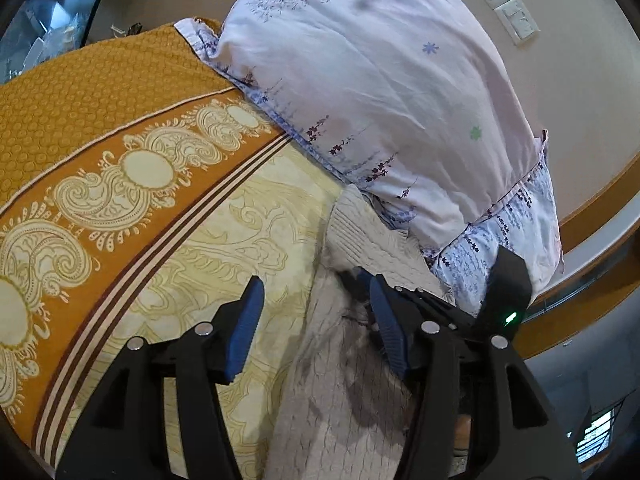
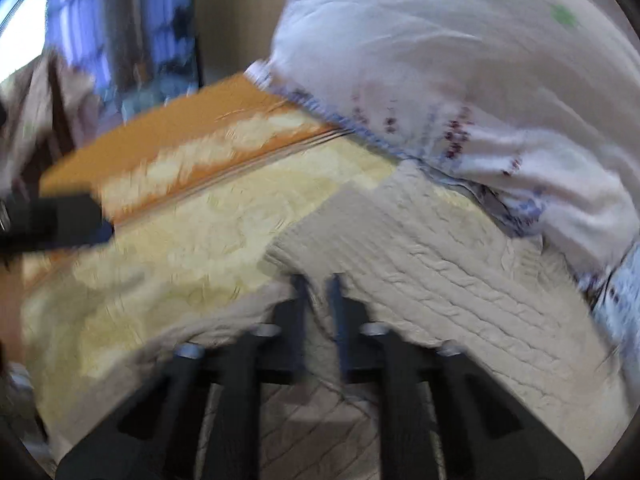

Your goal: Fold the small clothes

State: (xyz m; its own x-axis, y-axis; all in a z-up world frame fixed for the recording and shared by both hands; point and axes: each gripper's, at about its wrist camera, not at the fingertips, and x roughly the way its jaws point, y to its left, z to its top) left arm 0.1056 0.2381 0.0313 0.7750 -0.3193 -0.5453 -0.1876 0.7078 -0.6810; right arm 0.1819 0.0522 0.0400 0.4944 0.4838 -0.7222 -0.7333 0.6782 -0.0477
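A cream cable-knit sweater (image 1: 352, 380) lies on the bed against the pillows, spread wide in the right wrist view (image 2: 440, 260). My left gripper (image 1: 316, 300) is open and hovers at the sweater's left edge: one blue pad is over the knit, the other over the sheet, and nothing is pinched. My right gripper (image 2: 318, 292) is shut on a fold of the sweater's near edge, with knit bunched between its narrow jaws. The right wrist view is motion-blurred.
The yellow and orange patterned bedsheet (image 1: 180, 220) covers the bed to the left. Two floral pillows (image 1: 380, 80) are stacked behind the sweater, against a beige wall with sockets (image 1: 504, 0). A black housing with a green light (image 1: 510, 300) sits just right of my left gripper.
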